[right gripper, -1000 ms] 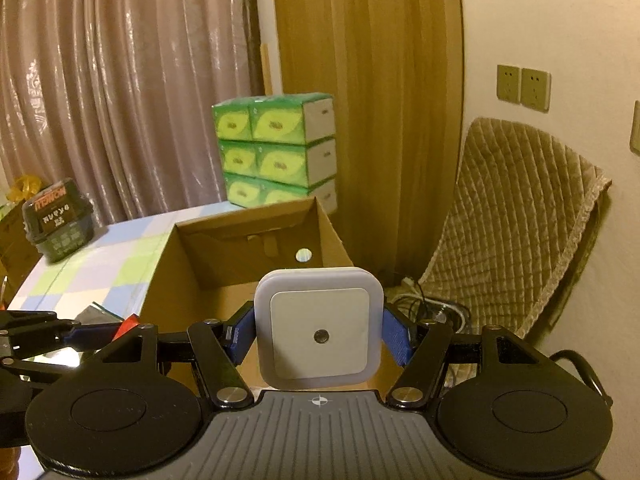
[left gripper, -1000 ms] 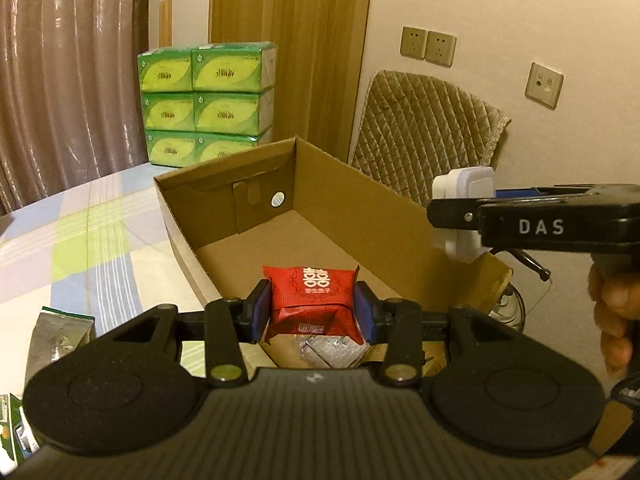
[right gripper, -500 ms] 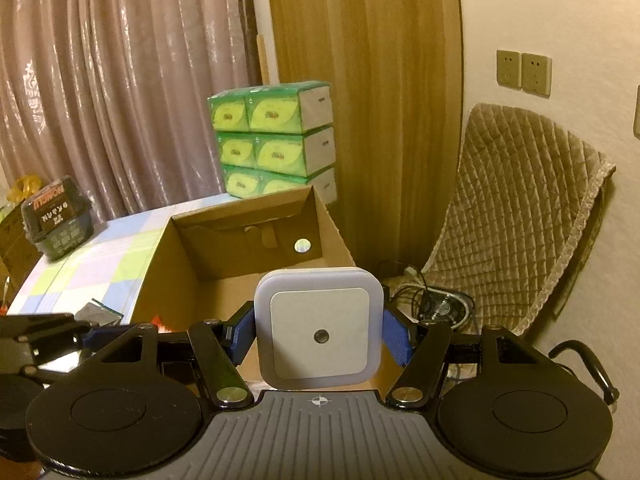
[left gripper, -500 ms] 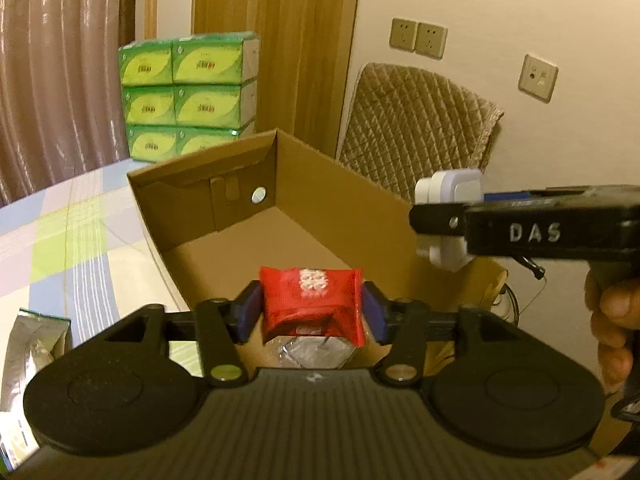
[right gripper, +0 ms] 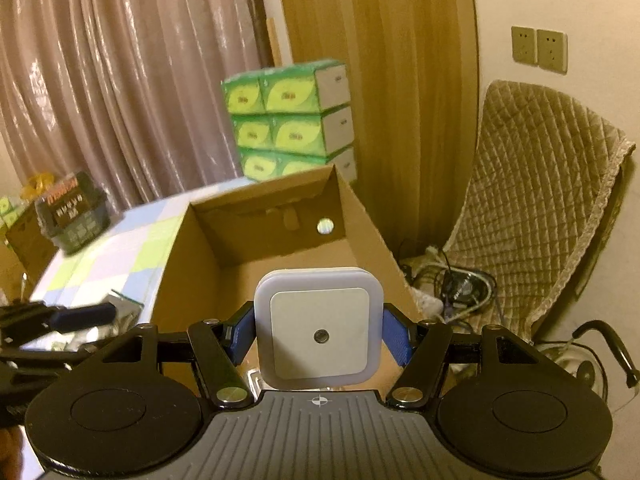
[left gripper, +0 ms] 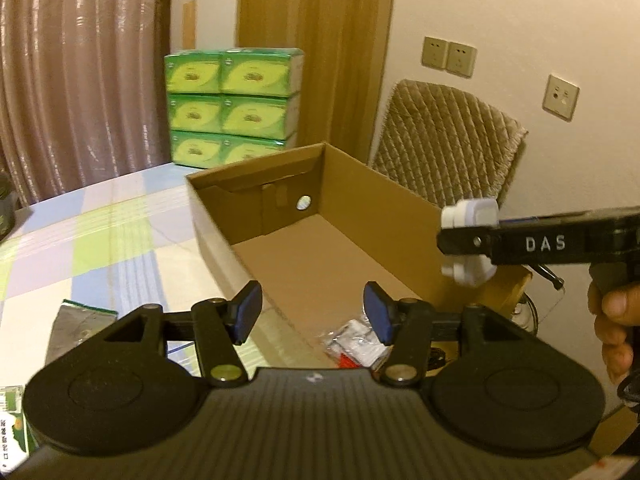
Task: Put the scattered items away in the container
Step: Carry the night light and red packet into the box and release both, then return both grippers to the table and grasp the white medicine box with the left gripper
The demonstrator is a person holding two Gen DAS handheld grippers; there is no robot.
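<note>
The open cardboard box [left gripper: 400, 216] stands on the checked table. My left gripper [left gripper: 313, 316] hovers over the box's near left wall, its jaws opening with nothing between the blue pads. Small clear and red packets [left gripper: 354, 344] lie on the box floor under its right finger. In the right wrist view my right gripper [right gripper: 319, 336] is shut on a white square night light [right gripper: 318, 334] above the near end of the box [right gripper: 192, 280]. Seen from the left wrist, the night light [left gripper: 472, 216] hangs over the box's right wall. A hand [left gripper: 612, 320] grips that handle.
Green tissue boxes [left gripper: 232, 108] are stacked behind the box. A quilted chair [left gripper: 444, 140] stands by the wall on the right, with cables [right gripper: 452, 284] on the floor below. A silver foil pouch [left gripper: 80, 320] lies on the tablecloth at the left. A dark basket [right gripper: 72, 216] sits far left.
My left jaws have opened and let go of the red packet, which is gone from between the pads. That gripper shifted leftward. The right one still holds the night light.
</note>
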